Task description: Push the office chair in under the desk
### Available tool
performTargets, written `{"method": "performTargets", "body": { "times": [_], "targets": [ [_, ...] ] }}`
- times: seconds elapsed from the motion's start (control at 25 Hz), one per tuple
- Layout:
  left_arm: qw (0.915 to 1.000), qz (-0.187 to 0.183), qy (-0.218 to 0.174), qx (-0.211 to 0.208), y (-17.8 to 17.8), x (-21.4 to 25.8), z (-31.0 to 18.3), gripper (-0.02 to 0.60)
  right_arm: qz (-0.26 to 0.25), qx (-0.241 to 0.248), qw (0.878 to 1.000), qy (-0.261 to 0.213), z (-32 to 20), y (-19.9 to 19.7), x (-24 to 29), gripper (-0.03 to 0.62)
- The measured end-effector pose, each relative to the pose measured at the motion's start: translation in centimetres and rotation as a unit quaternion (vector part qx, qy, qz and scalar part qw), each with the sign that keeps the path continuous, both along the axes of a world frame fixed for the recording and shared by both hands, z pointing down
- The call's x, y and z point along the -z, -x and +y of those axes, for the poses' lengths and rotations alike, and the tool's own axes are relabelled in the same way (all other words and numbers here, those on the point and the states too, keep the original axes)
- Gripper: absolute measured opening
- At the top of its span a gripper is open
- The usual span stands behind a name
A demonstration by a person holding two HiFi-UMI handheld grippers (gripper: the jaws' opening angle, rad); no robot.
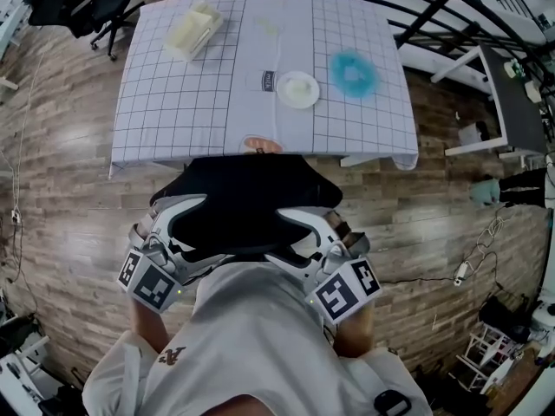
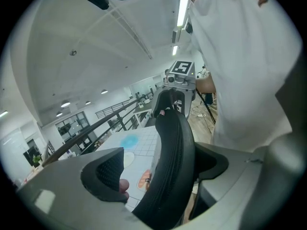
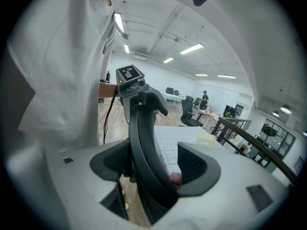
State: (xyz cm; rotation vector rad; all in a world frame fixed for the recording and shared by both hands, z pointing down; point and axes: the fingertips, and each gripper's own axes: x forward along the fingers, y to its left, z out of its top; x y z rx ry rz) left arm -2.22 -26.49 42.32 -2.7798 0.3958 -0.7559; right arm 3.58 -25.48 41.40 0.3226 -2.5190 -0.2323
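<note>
The chair stands just ahead of both sets of fingers, its seat at the table edge, partly beneath it; the left gripper has its fingers spread astride the back's top rim, the near finger against it, the far one clear; the right gripper straddles the rim likewise, fingers spread; beyond the fingers, a plate lies on the table.

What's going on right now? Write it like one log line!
left tool: open, straddling office chair backrest | right tool: open, straddling backrest | chair: at desk edge
</note>
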Motion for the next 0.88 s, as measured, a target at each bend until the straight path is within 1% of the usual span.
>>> {"method": "performTargets", "body": {
  "times": [0.36, 0.88],
  "targets": [
    [0.9999, -0.011, 0.004, 0.002, 0.7, -0.3, -1.5, 0.425, 0.004, 0.0, 1.0, -0.005, -1.5, 0.7, -0.1, 0.316],
    [1.0, -0.009, 0.001, 0.0, 2.0, -0.3, -3.9, 0.423, 0.006, -0.004, 1.0, -0.01, -3.8, 2.0, -0.2, 0.316]
  ]
}}
